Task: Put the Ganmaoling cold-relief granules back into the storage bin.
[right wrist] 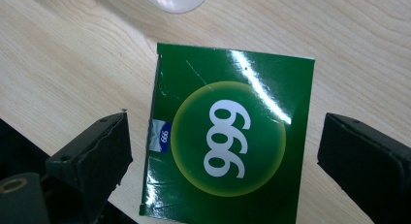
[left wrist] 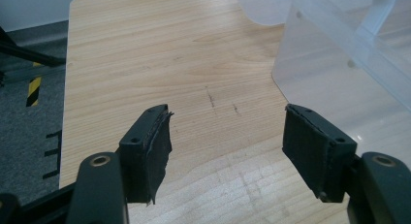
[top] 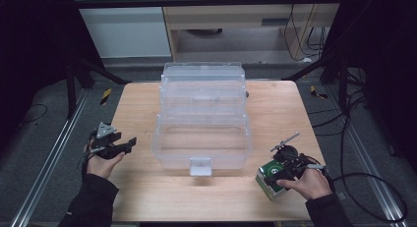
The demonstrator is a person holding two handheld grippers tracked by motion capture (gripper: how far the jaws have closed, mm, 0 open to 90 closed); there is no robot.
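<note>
Right gripper [right wrist: 223, 151] hovers with jaws spread either side of a green box [right wrist: 228, 136] on the bench [top: 147, 187], apparently lining up a grasp; left gripper [left wrist: 228, 151] waits, jaws wide and empty.

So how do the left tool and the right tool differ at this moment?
The left tool has only bare wooden table between its open jaws, while the right tool has its open jaws on either side of a green box marked 999, with gaps showing on both sides. The left tool points toward the clear plastic storage box; the right tool looks down on the green box near the table's right front corner. Both stand wide open, gripping nothing.
</note>
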